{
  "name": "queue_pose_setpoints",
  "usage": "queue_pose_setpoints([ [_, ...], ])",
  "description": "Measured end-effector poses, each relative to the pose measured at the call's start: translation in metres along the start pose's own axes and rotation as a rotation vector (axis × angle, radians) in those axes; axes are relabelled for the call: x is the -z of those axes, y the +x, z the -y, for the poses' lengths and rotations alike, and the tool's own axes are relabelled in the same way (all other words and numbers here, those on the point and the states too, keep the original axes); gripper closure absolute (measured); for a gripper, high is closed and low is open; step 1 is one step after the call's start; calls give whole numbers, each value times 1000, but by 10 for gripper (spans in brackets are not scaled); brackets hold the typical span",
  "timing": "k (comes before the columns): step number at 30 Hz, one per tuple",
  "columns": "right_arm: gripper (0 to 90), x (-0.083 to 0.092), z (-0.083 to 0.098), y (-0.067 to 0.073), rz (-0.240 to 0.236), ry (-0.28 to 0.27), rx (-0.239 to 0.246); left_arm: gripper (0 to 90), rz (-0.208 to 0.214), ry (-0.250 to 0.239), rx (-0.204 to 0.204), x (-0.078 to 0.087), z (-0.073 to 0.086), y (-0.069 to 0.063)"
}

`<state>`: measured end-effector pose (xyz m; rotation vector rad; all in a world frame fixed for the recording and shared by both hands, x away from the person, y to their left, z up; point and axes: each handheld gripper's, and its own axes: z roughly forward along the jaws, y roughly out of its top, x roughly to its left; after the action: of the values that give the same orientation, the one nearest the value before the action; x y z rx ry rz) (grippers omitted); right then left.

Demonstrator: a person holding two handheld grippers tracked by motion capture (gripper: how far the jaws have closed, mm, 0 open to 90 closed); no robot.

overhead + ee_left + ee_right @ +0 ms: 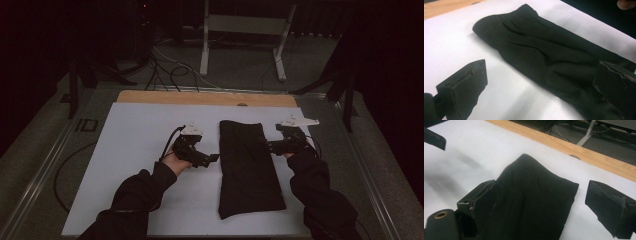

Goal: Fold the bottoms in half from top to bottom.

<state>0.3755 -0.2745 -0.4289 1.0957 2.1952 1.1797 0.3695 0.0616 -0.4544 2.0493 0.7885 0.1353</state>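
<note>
Cloth (248, 167), black and folded into a long strip, lies on the white sheet (135, 150) that covers our worktop (200, 98), a little right of centre, with its narrow end toward the far edge and its wider end toward us. We hold one hand-held gripper on each side of it, about level with its far half.

Our left hand-held gripper (212, 158) sits just left of the cloth, jaws pointing right toward its long edge. In the left gripper view the jaws stand wide apart with nothing between them; one hangs over bare sheet, the other over the cloth (544, 55), and we cannot tell whether that jaw touches the fabric.

Our right hand-held gripper (270, 146) is at the cloth's right edge, jaws pointing left. In the right gripper view its jaws are also wide apart and grip nothing: the left one lies against the cloth's (531, 200) side, the right one over white sheet, apart from the fabric. The folded far corner rises between them.
</note>
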Motion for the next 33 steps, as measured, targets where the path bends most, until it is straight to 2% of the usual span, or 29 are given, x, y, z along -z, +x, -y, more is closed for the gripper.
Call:
queue_pose_setpoints([
  [4,99,-12,0,-6,12,21,4,0,-15,9,10,-8,-3,5],
  [6,100,-20,1,-10,22,33,-13,0,-21,14,10,-14,-5,8],
  [11,101,-27,3,-12,21,40,-24,0,-24,28,7,-25,-5,11],
  [13,102,-37,7,-15,23,65,-33,0,-27,32,10,-33,-6,14],
  [17,102,-42,9,-19,30,72,-28,0,-20,36,29,-42,-8,21],
  [18,102,-43,9,-19,28,65,-34,0,-23,32,24,-44,-9,23],
  [19,101,-46,11,-21,27,60,-21,0,-43,5,17,-47,-11,26],
  [24,101,-50,13,-24,33,67,-24,0,-49,-18,5,-54,-15,31],
  [25,101,-53,15,-26,42,77,-26,0,-51,-11,19,-56,-16,32],
  [26,101,-55,17,-28,43,79,-48,0,-38,-3,53,-60,-17,35],
  [28,101,-57,18,-29,49,88,-44,0,-44,7,64,-62,-17,37],
  [33,101,-66,21,-35,52,114,-72,0,-37,52,96,-75,-18,45],
])
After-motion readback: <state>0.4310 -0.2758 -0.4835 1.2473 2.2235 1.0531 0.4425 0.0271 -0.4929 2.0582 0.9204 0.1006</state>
